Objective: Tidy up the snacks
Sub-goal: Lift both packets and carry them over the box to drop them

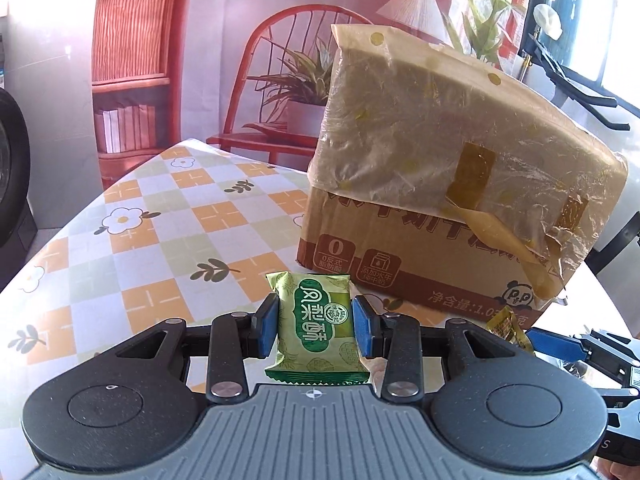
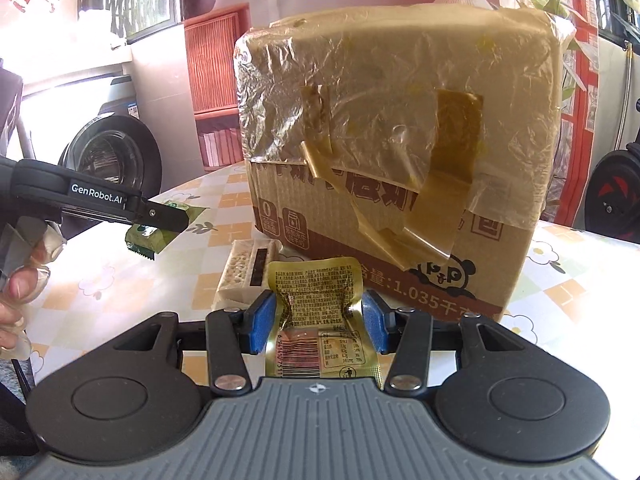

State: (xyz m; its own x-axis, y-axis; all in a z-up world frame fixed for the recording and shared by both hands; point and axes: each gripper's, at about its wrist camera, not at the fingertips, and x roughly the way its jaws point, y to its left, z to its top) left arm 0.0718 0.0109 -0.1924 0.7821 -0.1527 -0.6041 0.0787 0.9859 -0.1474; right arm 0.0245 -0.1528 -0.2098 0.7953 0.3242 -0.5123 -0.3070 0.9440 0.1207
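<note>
The left gripper (image 1: 316,332) is clamping a green pastry packet (image 1: 316,336) between its blue pads, the right gripper (image 2: 319,328) is pinching a gold snack packet (image 2: 320,320), both hanging above the table's near edge (image 1: 100,264) before the taped carton (image 2: 400,152). Judging ahead, keeping each packet level and clear of the carton's loose tape should be helping.

Green snack packet (image 1: 314,330), gold wrapper (image 2: 320,320), orange-checked floral tablecloth (image 1: 160,216)

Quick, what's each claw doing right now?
Left claw: closed on a green snack packet.
Right claw: closed on a gold snack packet.
</note>
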